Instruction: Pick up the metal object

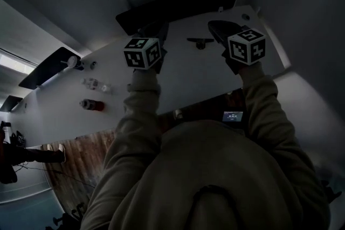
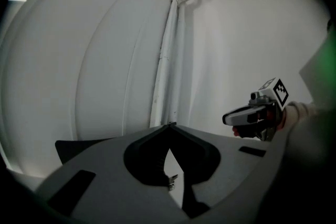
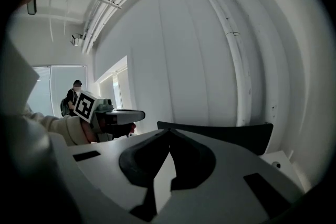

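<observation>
Your left gripper [image 2: 170,125] and right gripper [image 3: 169,131] are both closed and empty, probably because neither has reached the target yet. The small dark T-shaped metal object [image 1: 199,42] lies on the white table [image 1: 186,78], at three o'clock from your left gripper.

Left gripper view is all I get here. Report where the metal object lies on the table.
Observer: In the head view a small dark piece, likely the metal object, lies on the white table between the left gripper and the right gripper, nearer the right.
Operator: Give me the right gripper's jaws.
Observer: Shut, tips together, nothing between them.
Operator: List what else is on the table.
Observer: A red-and-white cylinder and small clear items, off to the left.
</observation>
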Tool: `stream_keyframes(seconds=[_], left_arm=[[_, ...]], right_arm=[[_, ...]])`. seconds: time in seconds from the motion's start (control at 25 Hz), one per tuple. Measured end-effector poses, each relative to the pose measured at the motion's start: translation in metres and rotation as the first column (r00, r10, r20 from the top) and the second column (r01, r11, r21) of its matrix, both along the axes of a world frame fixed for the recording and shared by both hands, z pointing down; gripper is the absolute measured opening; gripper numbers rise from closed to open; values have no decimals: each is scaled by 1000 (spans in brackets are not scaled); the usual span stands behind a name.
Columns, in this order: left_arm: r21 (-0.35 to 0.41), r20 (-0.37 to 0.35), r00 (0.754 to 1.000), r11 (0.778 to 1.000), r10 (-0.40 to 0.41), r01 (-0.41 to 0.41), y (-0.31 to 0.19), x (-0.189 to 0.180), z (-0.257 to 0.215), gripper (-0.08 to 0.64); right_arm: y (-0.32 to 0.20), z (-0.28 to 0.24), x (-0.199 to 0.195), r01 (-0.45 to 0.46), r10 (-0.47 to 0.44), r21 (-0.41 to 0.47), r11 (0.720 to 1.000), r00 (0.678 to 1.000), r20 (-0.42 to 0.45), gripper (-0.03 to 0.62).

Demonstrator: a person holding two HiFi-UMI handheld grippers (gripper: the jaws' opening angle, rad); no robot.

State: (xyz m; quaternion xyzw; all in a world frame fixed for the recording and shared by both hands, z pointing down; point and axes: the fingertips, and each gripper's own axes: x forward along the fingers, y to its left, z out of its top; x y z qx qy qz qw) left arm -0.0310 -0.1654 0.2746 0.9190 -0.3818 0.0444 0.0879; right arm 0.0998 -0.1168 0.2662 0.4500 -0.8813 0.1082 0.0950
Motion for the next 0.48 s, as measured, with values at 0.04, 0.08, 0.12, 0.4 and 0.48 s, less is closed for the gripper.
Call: stream_keyframes(seconds=[0.04,0.08,0.12,0.4,0.48], left_arm=[[-6,10,1000,1000,8,-8,-12,-2,3,5],[-15,14,1000,1000,19,-19,-23,-3,7,5],[-22,15,999,999,34,-33,-32,-3,10,5],[-53,2,997,995,83,-82,-101,-13,20,5],[-59,-4,997,995,78,-78,-118,-14,22,5]], right_arm=[[-10,0,-5,5,-5,-1,1000,1000,-2,18],[-18,1,-8,7,-7,-4,1000,1000,-5,18],[-27,2,-10,6,-6,-7,1000,1000,-7,18],[-99,13,-13,-62,61,-39,997,998,-26,18],[-116,15,-11,-73,73,-39,997,997,-17,18]])
